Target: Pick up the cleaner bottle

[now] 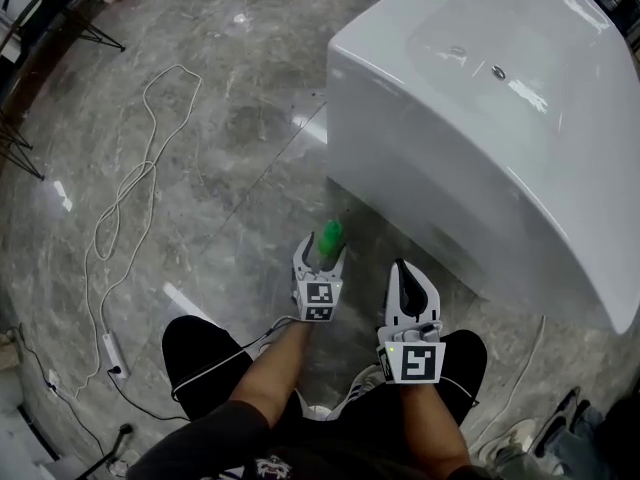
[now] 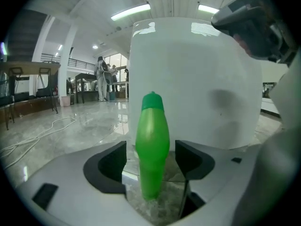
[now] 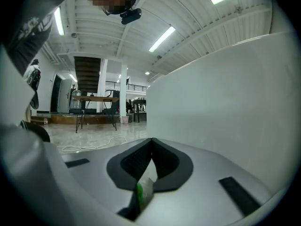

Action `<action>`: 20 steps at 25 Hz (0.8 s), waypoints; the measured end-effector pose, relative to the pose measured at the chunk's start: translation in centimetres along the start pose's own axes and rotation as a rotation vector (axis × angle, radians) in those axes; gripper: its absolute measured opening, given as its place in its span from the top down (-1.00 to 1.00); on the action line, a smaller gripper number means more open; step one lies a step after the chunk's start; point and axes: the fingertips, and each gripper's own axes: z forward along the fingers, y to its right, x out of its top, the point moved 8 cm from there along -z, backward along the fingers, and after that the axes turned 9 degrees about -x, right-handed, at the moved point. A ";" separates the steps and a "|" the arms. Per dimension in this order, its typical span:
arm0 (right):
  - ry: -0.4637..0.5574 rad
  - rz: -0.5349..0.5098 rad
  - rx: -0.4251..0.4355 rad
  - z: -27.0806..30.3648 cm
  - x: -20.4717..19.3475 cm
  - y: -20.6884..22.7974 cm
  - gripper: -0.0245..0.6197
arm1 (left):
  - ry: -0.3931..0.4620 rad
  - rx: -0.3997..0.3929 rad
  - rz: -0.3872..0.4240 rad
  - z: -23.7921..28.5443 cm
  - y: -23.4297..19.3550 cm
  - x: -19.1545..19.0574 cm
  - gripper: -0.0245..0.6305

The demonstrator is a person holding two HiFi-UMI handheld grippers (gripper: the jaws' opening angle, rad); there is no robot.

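Cleaner bottle [image 2: 152, 145]: green, upright on the grey marble floor [image 1: 220, 138], just beside the foot of the white tub [image 1: 480, 158].
Left gripper [image 1: 321, 250]: jaws spread wide, low over the floor, one black pad on each side of the bottle.
Bottle to pads: standing between them, a narrow gap on either side, no contact; cap rising above the jaws.
Right gripper [image 1: 402, 268]: jaws closed tip to tip, gripping nothing, to the right of the bottle, facing the tub wall.

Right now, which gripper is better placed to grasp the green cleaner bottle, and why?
Left. The left gripper has open jaws flanking the upright green cleaner bottle, not touching it. The right gripper is shut, with the bottle off to its left.
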 end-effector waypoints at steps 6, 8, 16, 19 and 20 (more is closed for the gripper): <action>-0.091 -0.033 0.008 -0.4 -1.2 -0.5 0.87 | 0.017 -0.009 0.011 3.1 -0.3 -1.4 -0.02; -0.119 -0.041 0.010 -0.8 -1.5 -0.6 0.87 | 0.023 -0.015 0.022 3.7 -0.3 -1.6 -0.02; -0.094 -0.057 0.025 -0.5 -1.6 -0.8 0.87 | 0.042 -0.002 0.034 5.3 -0.7 -1.0 0.03; -0.094 -0.061 0.024 -0.5 -1.9 -0.7 0.87 | 0.038 0.013 0.046 5.4 -0.9 -1.3 0.22; -0.092 -0.059 0.023 -0.5 -1.9 -0.6 0.87 | 0.041 0.017 0.049 5.4 -1.0 -1.2 0.30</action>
